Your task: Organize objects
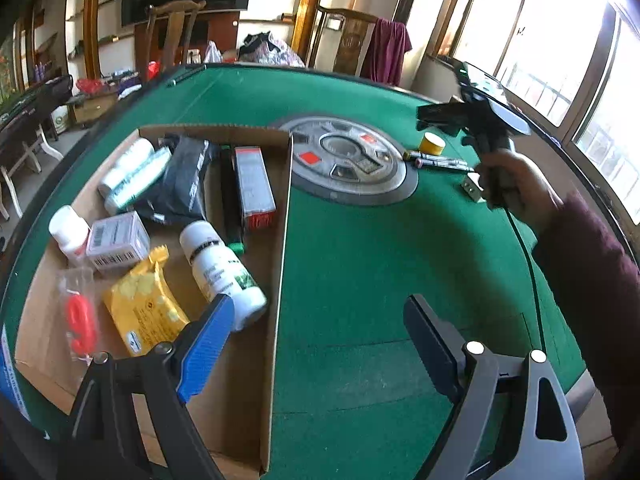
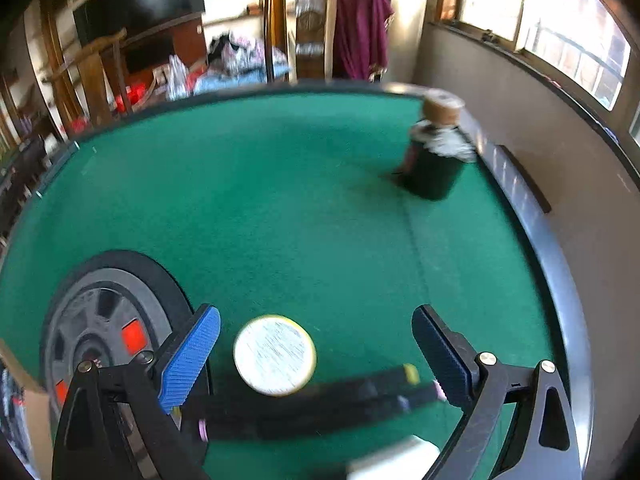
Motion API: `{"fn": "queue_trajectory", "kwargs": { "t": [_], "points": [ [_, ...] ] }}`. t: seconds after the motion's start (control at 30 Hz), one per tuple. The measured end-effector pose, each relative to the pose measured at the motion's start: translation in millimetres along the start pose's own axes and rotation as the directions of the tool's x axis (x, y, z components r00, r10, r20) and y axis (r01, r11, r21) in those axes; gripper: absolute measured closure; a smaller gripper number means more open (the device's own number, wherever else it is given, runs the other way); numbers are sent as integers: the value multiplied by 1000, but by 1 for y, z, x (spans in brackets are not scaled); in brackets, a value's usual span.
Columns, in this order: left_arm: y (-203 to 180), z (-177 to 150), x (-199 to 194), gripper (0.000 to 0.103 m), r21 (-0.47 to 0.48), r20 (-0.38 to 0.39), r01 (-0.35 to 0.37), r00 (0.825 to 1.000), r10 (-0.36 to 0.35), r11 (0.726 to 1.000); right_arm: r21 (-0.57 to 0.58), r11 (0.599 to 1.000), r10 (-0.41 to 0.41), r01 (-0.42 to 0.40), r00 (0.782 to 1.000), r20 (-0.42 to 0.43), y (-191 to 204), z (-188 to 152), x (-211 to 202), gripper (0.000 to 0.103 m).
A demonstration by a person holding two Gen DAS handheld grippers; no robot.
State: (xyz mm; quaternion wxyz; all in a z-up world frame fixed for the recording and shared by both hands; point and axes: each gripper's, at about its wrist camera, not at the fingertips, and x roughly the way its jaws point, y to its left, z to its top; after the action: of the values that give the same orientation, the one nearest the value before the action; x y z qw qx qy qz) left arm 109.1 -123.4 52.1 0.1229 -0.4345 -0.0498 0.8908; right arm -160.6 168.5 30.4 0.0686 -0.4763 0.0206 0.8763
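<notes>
My left gripper [image 1: 320, 340] is open and empty, its fingers astride the right wall of a cardboard box [image 1: 282, 280]. The box holds white bottles [image 1: 220, 268], a grey pouch [image 1: 182, 180], small cartons [image 1: 254, 188], a yellow packet [image 1: 144, 308] and a red item in a clear bag [image 1: 80, 320]. My right gripper [image 2: 316, 356] is open above a round yellow-rimmed tin [image 2: 275, 354], which lies between its fingers untouched. Dark markers [image 2: 320, 400] and a small white box [image 2: 392, 460] lie just below the tin. In the left wrist view a hand [image 1: 508, 184] holds the right gripper [image 1: 430, 118] over the tin [image 1: 432, 144].
All of this sits on a green felt table [image 1: 360, 280] with a round grey centre hub [image 1: 352, 160]. A dark bottle with a brown cap [image 2: 436, 160] stands near the table's far right rim. Chairs, shelves and windows surround the table.
</notes>
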Motion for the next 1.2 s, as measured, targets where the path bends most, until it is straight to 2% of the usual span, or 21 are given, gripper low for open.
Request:
{"fn": "queue_trajectory", "kwargs": {
  "t": [0.07, 0.1, 0.13, 0.2, 0.33, 0.53, 0.6, 0.67, 0.7, 0.73, 0.77, 0.8, 0.83, 0.9, 0.97, 1.13, 1.2],
  "points": [
    [2, -1, 1, 17, 2, -3, 0, 1000, 0, 1000, -16, 1000, -1, 0, 999, -54, 6, -1, 13, 31],
    [3, -1, 1, 17, 0, -2, 0, 1000, 0, 1000, -22, 1000, 4, -6, 997, -78, 7, -3, 17, 53],
    [5, -1, 1, 17, -5, -2, 1, 1000, -1, 1000, -24, 999, 20, -22, 995, -96, 8, -6, 18, 60],
    [9, -1, 4, 17, -25, -7, 7, 1000, -7, 1000, -26, 999, 35, -37, 995, -98, 5, -12, 13, 60],
    [11, -2, 5, 17, -43, -15, 29, 999, -30, 999, -68, 989, 121, -132, 982, -144, 3, -37, -5, 60],
    [5, -3, -2, 17, -23, 5, 45, 999, -45, 999, -236, 946, 169, -221, 960, -221, 19, -118, -58, 59],
    [2, -3, -3, 17, -17, 6, 49, 999, -49, 999, -234, 931, 223, -280, 944, -242, 16, -134, -74, 57],
    [-1, -4, -5, 17, -10, 9, 53, 999, -53, 999, -167, 917, 330, -361, 925, -187, -5, -142, -103, 46],
    [-3, -5, -6, 17, -4, 10, 53, 999, -53, 999, -122, 918, 363, -378, 923, -127, -23, -141, -121, 27],
    [-4, -5, -7, 17, 1, 12, 53, 999, -53, 999, -85, 923, 371, -375, 926, -65, -39, -140, -134, 7],
    [-6, -5, -9, 17, 4, 13, 52, 999, -53, 999, -55, 934, 354, -354, 935, 1, -53, -138, -144, 1],
    [-7, -6, -9, 17, 5, 14, 54, 998, -54, 999, -29, 950, 313, -311, 948, 66, -68, -130, -148, 0],
    [-8, -6, -10, 17, 4, 13, 56, 998, -56, 998, -4, 968, 249, -250, 963, 99, -81, -127, -150, 0],
    [-11, -7, -11, 17, 2, 13, 61, 998, -61, 998, 34, 986, 163, -165, 985, 60, -95, -119, -134, 0],
    [-14, -8, -13, 17, 4, 14, 62, 998, -62, 998, 60, 991, 121, -123, 992, 31, -105, -122, -121, 1],
    [-21, -9, -18, 17, 10, 20, 49, 999, -50, 999, 101, 992, 84, -81, 996, -24, -108, -124, -87, 9],
    [-23, -6, -21, 17, 9, 24, 51, 998, -51, 999, 139, 986, 103, -97, 994, -38, -99, -116, -65, 16]
  ]
}}
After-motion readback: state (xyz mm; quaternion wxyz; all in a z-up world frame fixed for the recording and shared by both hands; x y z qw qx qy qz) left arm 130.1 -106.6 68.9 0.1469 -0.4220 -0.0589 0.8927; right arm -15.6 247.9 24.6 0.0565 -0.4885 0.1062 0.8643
